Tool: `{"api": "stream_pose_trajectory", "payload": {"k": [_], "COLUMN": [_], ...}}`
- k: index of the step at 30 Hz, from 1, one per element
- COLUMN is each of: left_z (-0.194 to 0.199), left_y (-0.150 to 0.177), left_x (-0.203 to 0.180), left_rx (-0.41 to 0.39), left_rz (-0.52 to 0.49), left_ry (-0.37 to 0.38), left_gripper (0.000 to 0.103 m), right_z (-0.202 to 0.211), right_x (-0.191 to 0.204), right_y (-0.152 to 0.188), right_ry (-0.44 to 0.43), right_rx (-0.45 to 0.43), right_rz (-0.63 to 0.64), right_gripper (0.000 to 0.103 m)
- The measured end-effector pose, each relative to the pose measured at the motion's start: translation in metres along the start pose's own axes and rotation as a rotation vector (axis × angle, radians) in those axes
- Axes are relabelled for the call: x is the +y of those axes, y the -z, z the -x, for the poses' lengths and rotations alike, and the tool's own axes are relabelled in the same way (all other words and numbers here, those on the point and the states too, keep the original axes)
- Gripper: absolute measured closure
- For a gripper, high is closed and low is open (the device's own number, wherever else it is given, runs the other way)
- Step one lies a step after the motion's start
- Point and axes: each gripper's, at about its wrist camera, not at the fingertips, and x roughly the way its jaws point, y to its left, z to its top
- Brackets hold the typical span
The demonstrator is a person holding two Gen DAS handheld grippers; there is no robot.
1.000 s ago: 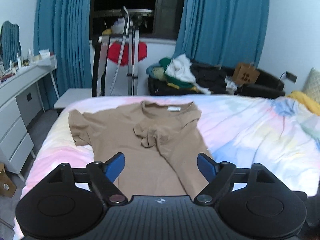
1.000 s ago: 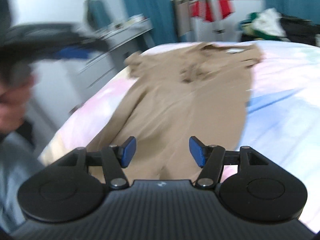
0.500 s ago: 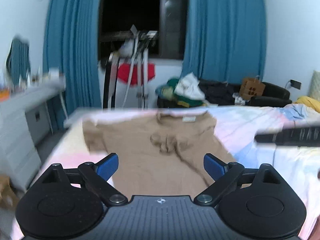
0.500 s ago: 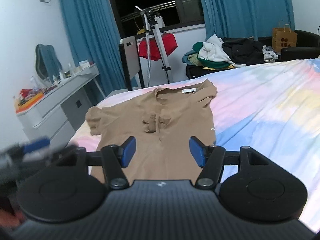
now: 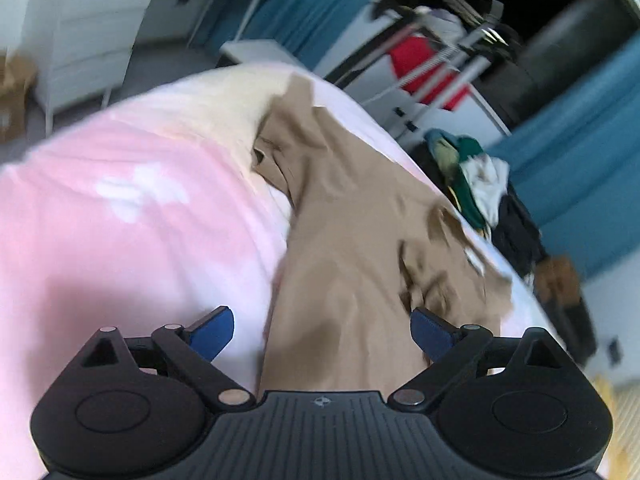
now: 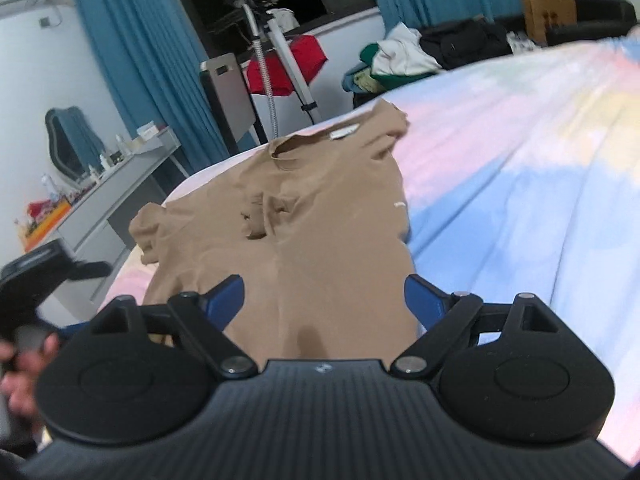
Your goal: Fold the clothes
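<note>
A tan T-shirt (image 5: 360, 240) (image 6: 320, 220) lies spread on a pastel bedspread (image 5: 140, 220) (image 6: 520, 200), collar at the far end, with a crumpled bunch of cloth on its chest. My left gripper (image 5: 322, 328) is tilted and low over the shirt's left edge near the hem, jaws wide, nothing between the pads. My right gripper (image 6: 324, 296) hovers over the near hem. Its jaws are opening, with only the shirt lying below them. In the right wrist view the left gripper (image 6: 40, 272) shows at the left edge, held by a person's hand (image 6: 20, 364).
A white dresser (image 6: 120, 184) with small items stands left of the bed. Beyond the bed's far end are a metal stand with a red cloth (image 6: 288, 64), a pile of clothes (image 6: 400, 60), a paper bag (image 6: 550, 8) and blue curtains (image 6: 132, 60).
The left gripper has rolled and dropped towards the shirt's left side, its jaws wider. The right gripper's jaws have spread, and it has sunk a little over the hem.
</note>
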Motion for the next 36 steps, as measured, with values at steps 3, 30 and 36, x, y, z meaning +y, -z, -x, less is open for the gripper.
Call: {"api": "stream_pose_trajectory", "payload": {"k": [3, 30, 36], "left_z": [-0.041, -0.154, -0.183], "left_y": [-0.033, -0.017, 0.076], "left_x": [0.012, -0.207, -0.279], "left_rx": [-0.045, -0.379, -0.307], "left_rz": [0.072, -0.908, -1.099], "left_ry": [-0.058, -0.299, -0.151], "left_gripper": [0.009, 0.097, 0.096], "right_z": [-0.006, -0.026, -0.021], "right_x": [-0.005, -0.051, -0.067], "right_y": [-0.004, -0.017, -0.017], "right_ry": [0.004, 0.054, 0.082], "right_rx": [-0.020, -0.062, -0.064], "right_rz": [-0.022, -0.182, -0.230], "right_gripper": [0.015, 0.015, 0.015]}}
